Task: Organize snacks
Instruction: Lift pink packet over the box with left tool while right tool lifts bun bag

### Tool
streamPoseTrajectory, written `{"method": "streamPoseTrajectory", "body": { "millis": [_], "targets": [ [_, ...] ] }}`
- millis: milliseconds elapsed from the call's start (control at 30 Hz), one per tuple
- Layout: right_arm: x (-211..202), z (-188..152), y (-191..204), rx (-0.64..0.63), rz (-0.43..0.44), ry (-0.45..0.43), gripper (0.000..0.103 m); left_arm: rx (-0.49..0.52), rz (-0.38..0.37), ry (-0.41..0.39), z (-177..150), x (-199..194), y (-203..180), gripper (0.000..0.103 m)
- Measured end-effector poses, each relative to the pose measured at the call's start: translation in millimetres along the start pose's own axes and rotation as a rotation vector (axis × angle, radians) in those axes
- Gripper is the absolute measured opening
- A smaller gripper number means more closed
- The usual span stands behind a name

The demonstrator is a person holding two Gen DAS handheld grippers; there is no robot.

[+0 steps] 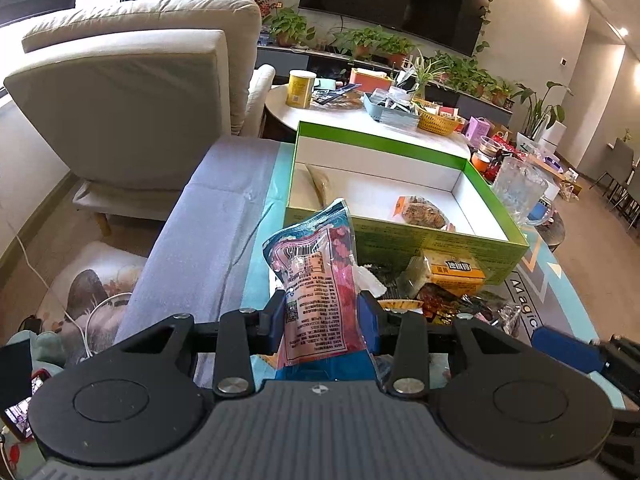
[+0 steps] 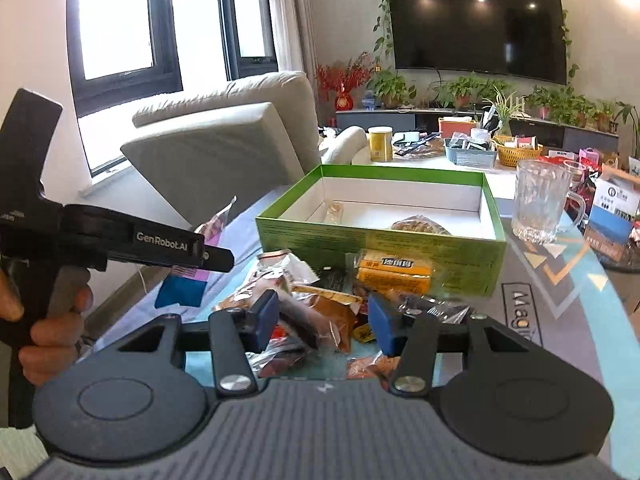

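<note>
Left wrist view: my left gripper (image 1: 322, 316) is clamped on a pink snack packet (image 1: 316, 276), just short of the green box (image 1: 400, 240), which holds a round cookie pack (image 1: 426, 210). My right gripper (image 2: 322, 322) hovers with jaws apart over the loose snack pile (image 2: 312, 304) before that box.

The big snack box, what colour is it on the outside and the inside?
The snack box is green outside, white inside; the right wrist view shows it best.

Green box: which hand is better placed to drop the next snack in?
Left. Its tool is shut on the pink snack packet, lifted just before the green box. The right tool is among the loose snack pile, gripping nothing.
</note>
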State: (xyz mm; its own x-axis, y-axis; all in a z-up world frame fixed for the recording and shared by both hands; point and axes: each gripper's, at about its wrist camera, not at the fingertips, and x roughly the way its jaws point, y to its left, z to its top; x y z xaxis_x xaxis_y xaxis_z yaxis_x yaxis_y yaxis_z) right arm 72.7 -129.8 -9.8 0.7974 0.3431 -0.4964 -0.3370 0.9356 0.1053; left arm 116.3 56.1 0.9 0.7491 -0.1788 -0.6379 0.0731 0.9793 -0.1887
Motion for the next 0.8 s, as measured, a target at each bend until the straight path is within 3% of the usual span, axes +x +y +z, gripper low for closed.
{"method": "streamPoseTrajectory", "body": {
  "millis": [200, 400, 567, 800],
  "targets": [
    [18, -18, -13, 0.012, 0.063, 0.166, 0.066, -0.010, 0.013, 0.019, 1, 11, 4, 0.035],
    [33, -51, -21, 0.002, 0.006, 0.269, 0.066, -0.003, 0.012, 0.039, -1, 16, 2, 0.035],
    [33, -63, -20, -0.085, -0.025, 0.251, 0.066, -0.003, 0.015, 0.035, -2, 14, 1, 0.035],
    [26, -60, -14, -0.071, -0.014, 0.214, 0.065, 0.001, 0.018, 0.023, -5, 4, -1, 0.035]
  ]
}}
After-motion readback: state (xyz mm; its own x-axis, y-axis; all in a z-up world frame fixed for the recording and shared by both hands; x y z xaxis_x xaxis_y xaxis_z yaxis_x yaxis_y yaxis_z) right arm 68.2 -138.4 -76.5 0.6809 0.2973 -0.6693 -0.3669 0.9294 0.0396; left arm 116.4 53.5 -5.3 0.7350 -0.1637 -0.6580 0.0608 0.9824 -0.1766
